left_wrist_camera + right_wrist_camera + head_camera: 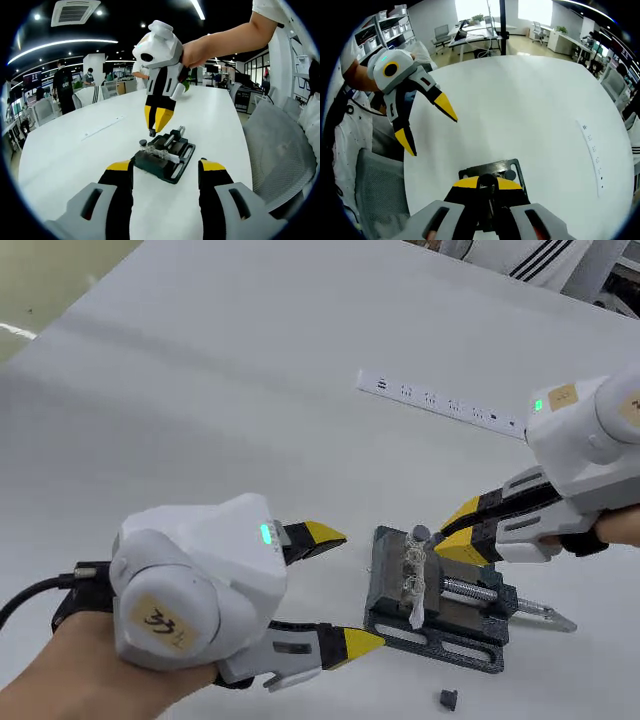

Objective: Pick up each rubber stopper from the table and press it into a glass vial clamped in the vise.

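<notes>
Left gripper (364, 590): jaws wide apart, hovering above the table (200, 390), just short of the vise (384, 580). Vise clamps a row of glass vials (413, 575). Loose stopper (448, 699) lies on the table near the vise. Right gripper (442, 540): jaws pinched on a rubber stopper (421, 533) at the far end vial (contact unclear).

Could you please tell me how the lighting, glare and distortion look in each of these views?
Head view: soft even light, faint shadows by the vise, glass vials glinting. Left gripper view: fisheye curves the table edge; ceiling lights flare. Right gripper view: windows blown out, power strip bowed.
</notes>
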